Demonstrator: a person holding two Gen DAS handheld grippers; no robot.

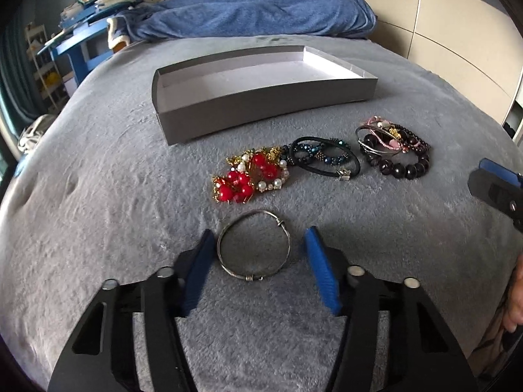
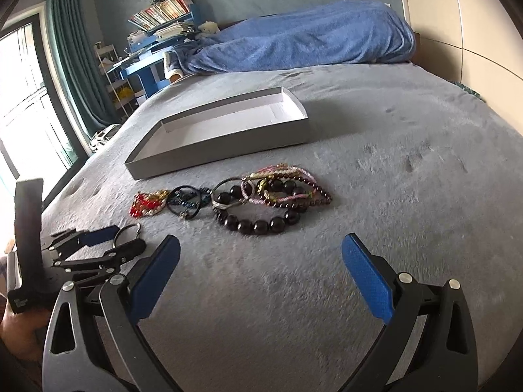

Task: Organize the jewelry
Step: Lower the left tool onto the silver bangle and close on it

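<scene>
- Straddling a silver wire bangle [image 1: 254, 247], the left gripper [image 1: 258, 245] is sitting low over the grey bedspread [image 1: 98, 196]; jaws partly spread, left blue pad [image 1: 196, 271] looking to be touching the ring's rim, right pad clear of it, so not pinching yet.
- Lying flat between those fingers, the bangle is showing its wire-wrapped joint nearest the tongs.
- Sitting just beyond the left tongs: red-and-pearl beaded piece [image 1: 251, 176], then dark blue beaded bands [image 1: 323, 158], then black bead bracelet pile [image 1: 395, 150] off to the right.
- Resting farther ahead, the grey cardboard tray [image 1: 261, 111] is lying open.
- Hovering wide open with nothing between its pads, the right gripper [image 2: 261, 261] is pointing at the black bead pile just ahead.
</scene>
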